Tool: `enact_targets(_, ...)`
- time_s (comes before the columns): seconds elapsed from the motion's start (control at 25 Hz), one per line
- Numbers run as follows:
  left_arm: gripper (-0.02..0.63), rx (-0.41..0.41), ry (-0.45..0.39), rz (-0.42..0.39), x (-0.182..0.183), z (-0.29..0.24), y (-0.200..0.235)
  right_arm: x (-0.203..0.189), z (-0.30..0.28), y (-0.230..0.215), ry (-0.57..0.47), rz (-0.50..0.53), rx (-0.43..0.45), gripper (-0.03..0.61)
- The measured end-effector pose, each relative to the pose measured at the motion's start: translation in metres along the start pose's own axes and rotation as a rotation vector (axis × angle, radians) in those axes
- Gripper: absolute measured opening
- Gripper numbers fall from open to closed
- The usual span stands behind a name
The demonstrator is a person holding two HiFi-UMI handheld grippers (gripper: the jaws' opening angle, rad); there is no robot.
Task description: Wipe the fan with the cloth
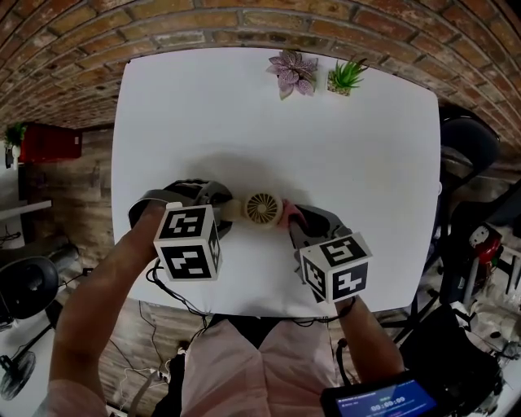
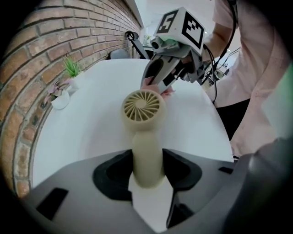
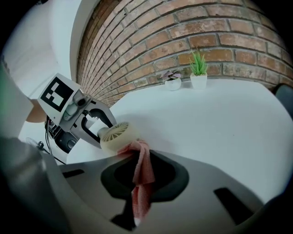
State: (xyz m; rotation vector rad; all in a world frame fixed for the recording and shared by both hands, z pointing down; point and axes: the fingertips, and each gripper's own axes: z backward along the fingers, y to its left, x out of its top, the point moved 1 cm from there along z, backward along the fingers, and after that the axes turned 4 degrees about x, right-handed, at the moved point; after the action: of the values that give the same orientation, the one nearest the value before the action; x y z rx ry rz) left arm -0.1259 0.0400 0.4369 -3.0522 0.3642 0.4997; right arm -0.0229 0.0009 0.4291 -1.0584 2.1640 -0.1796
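The jaws of the left gripper (image 2: 147,171), half spread, clamp the handle of the beige fan (image 2: 142,106). The jaws of the right gripper (image 3: 139,183) pinch the pink cloth (image 3: 142,157), which touches the fan's head. Below is the white surface (image 1: 326,147), with potted plants (image 1: 295,72) at its far edge by a brick wall (image 1: 244,20).

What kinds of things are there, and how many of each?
fan: 1
cloth: 1
plants: 2
grippers: 2, the left gripper and the right gripper
Total: 6
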Motion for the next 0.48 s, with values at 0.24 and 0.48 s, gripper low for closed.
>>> enact_targets(0.24, 0.199, -0.028, 0.06, -0.108, 0.0052, -0.0031, -0.0019, -0.0017, 0.0024, -0.0033, 0.006, 0.05, 0.009, 0.029)
enact_targets(0.48, 0.196, -0.049, 0.125, -0.224, 0.0096, -0.0063, -0.0058, -0.004, 0.0049, -0.0036, 0.022, 0.112, 0.024, 0.029)
